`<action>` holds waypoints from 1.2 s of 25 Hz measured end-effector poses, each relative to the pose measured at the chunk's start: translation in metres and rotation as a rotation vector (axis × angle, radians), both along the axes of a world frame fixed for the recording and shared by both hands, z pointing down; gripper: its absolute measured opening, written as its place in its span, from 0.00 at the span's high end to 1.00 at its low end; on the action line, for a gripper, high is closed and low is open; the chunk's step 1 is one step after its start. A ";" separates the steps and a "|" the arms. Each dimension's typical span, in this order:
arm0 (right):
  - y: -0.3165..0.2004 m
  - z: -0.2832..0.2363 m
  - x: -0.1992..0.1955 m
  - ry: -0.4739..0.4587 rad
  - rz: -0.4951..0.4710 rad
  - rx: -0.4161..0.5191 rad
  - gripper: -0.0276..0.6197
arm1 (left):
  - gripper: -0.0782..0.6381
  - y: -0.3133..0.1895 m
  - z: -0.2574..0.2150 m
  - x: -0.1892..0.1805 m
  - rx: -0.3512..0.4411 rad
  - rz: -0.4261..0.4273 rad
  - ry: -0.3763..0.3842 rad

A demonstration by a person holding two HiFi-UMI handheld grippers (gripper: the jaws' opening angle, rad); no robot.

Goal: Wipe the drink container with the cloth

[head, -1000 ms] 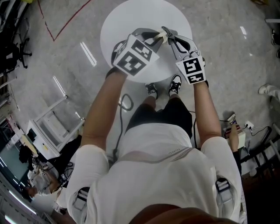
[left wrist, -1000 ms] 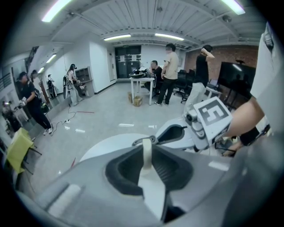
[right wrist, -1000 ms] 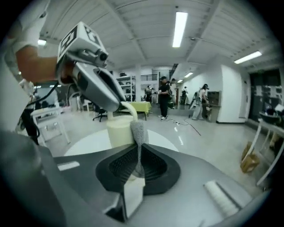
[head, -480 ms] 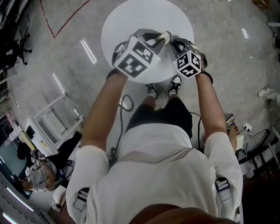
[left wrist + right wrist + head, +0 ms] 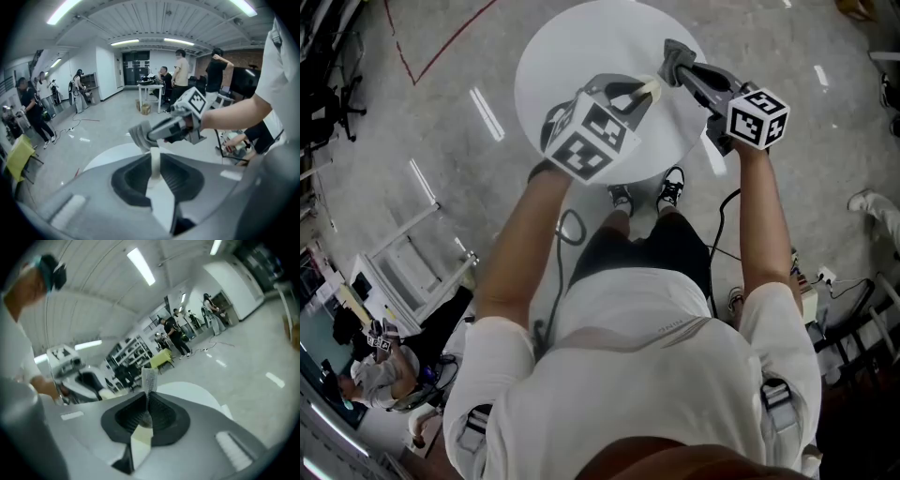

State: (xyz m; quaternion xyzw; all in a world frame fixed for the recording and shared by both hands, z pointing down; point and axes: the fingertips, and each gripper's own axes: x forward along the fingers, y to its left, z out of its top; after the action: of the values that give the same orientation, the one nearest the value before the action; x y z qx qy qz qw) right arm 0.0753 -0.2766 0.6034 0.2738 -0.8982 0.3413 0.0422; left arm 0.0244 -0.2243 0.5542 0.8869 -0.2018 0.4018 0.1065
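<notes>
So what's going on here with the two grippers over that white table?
A person holds a gripper in each hand above a round white table. The left gripper is shut on a pale drink container, and the right gripper is shut on a grey cloth right beside it. Whether they touch isn't clear.

hand-held grippers (image 5: pixel 630 91) (image 5: pixel 686 73): 2 | cloth (image 5: pixel 673 52): 1 | drink container (image 5: pixel 650 87): 1 | round table (image 5: pixel 581 42): 1
</notes>
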 end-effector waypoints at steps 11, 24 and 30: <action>-0.045 -0.046 -0.044 -0.526 -0.243 -0.473 0.92 | 0.81 -0.004 -0.002 0.001 0.013 0.001 0.010; -0.021 0.059 -0.059 -0.203 -0.261 -0.631 0.92 | 0.81 0.003 0.000 0.002 0.020 0.004 0.018; -0.020 0.083 -0.060 0.031 -0.269 -0.617 0.92 | 0.81 0.001 -0.003 -0.002 0.021 -0.002 0.024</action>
State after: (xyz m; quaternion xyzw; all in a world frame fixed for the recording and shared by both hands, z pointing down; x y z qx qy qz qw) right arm 0.0148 -0.2962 0.6859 0.1324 -0.7799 0.5843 0.1813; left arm 0.0228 -0.2237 0.5514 0.8925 -0.2058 0.3887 0.1001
